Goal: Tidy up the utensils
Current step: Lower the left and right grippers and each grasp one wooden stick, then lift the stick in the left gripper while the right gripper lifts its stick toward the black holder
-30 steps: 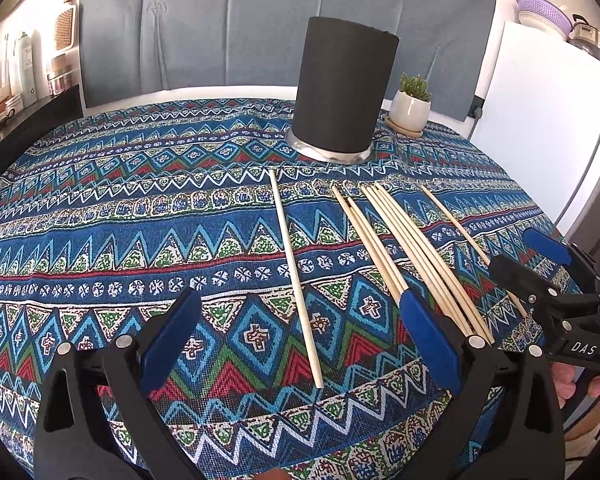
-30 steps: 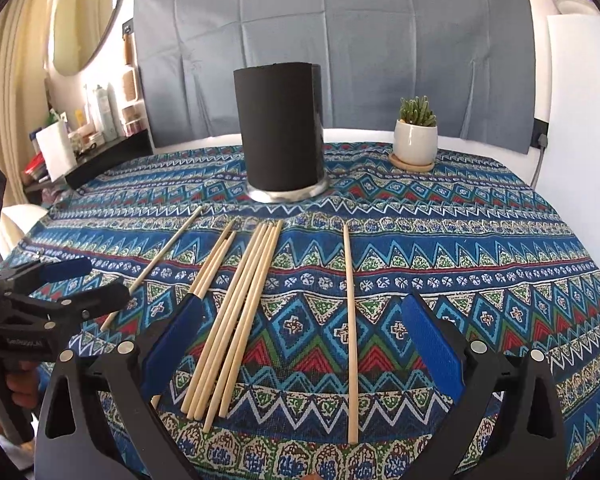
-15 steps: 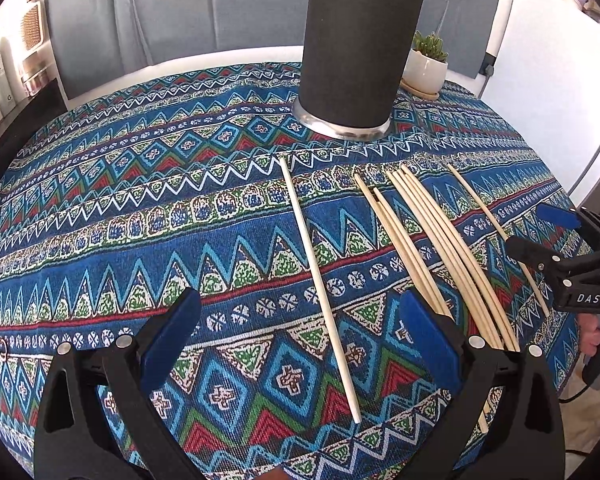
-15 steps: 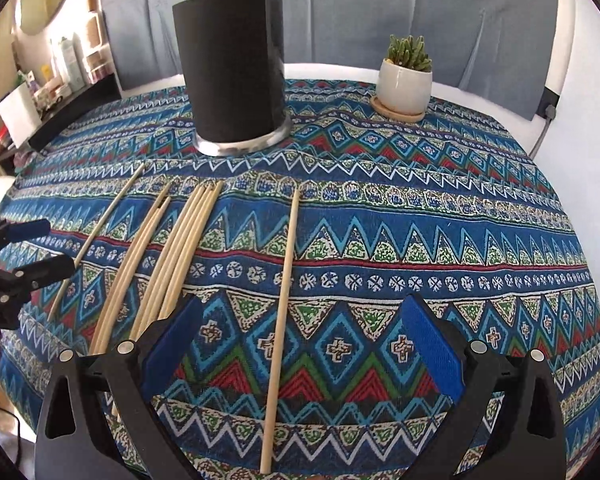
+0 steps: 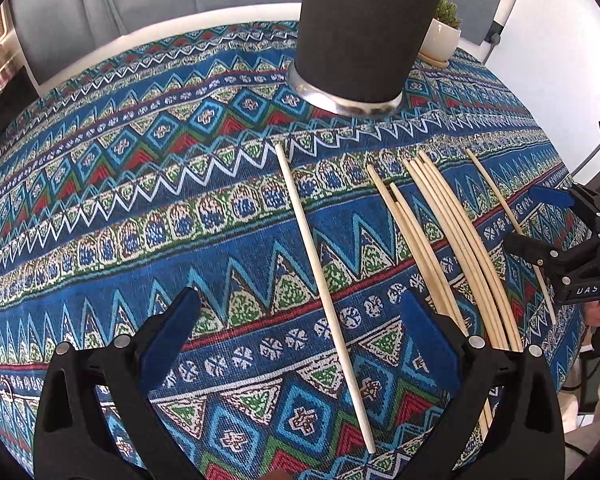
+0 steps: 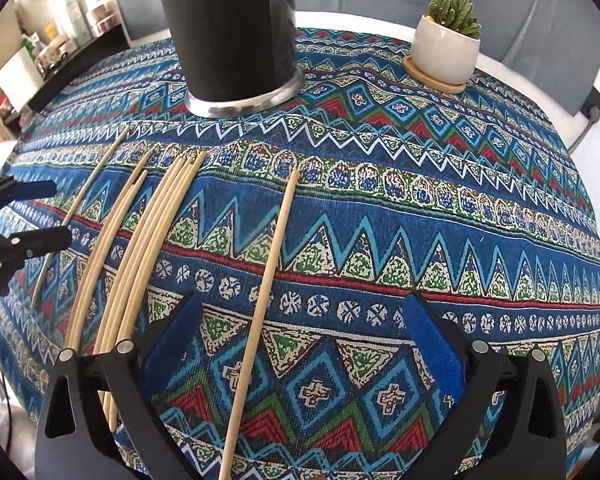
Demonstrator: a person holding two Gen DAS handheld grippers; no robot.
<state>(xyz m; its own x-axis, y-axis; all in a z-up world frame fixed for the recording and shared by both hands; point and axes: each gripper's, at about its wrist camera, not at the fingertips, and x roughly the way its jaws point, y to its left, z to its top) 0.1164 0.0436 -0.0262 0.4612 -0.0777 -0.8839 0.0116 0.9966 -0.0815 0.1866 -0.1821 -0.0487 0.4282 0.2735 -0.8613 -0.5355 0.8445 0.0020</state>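
Note:
Several pale wooden chopsticks lie on the patterned tablecloth. A tall black cylindrical holder (image 5: 364, 28) with a metal base stands behind them; it also shows in the right wrist view (image 6: 232, 28). My left gripper (image 5: 300, 340) is open and empty, low over the cloth, with a single chopstick (image 5: 324, 296) between its fingers. A bundle of chopsticks (image 5: 452, 248) lies to its right. My right gripper (image 6: 300, 340) is open and empty over another single chopstick (image 6: 260, 308), with the bundle (image 6: 140, 248) to its left. Each gripper shows at the edge of the other's view.
A small cactus in a white pot (image 6: 446, 48) on a wooden coaster stands at the back right. A white appliance (image 5: 552, 40) is beside the table on the right. Shelves with bottles (image 6: 72, 16) are at the far left. The table edge is close below both grippers.
Both grippers have moved forward and down toward the chopsticks. The holder and sticks look larger and nearer. Both stay open. No chopstick has moved.

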